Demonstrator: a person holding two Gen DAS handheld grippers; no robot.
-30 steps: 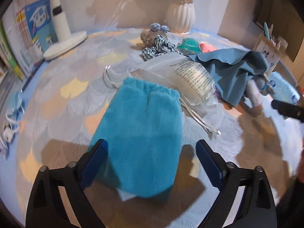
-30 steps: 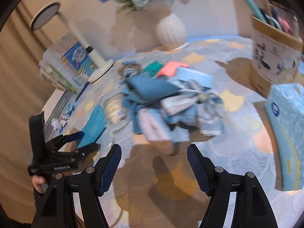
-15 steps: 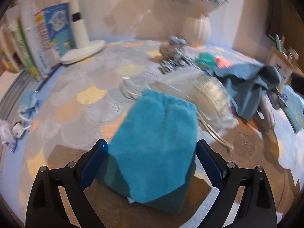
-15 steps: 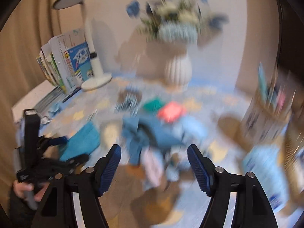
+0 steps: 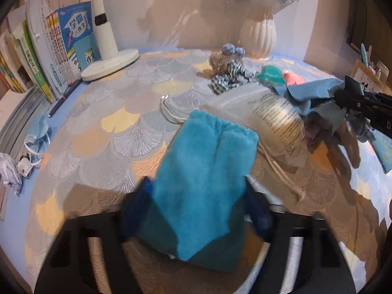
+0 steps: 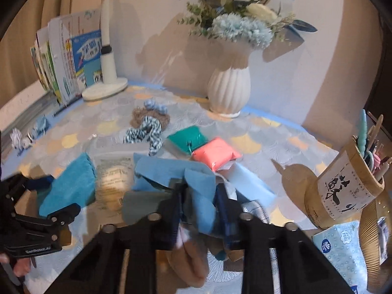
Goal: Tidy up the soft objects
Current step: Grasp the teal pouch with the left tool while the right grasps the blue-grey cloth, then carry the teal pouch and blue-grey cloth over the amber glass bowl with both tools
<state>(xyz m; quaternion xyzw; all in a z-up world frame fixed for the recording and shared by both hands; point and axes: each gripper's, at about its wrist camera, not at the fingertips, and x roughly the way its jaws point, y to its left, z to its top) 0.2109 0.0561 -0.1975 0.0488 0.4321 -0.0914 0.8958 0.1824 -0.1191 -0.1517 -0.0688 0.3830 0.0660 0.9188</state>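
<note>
"学霸作文" on blue book cover (image 5: 76,34); "Vinda" logo on tissue pack (image 6: 343,252); bag print unreadable

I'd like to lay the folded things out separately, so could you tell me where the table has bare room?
The widest bare patch lies between the lamp base, the face masks and the teal pouch. A smaller one lies between the vase and the pen holder. The centre is crowded: cloth pile, scrunchies, coloured packets.
</note>
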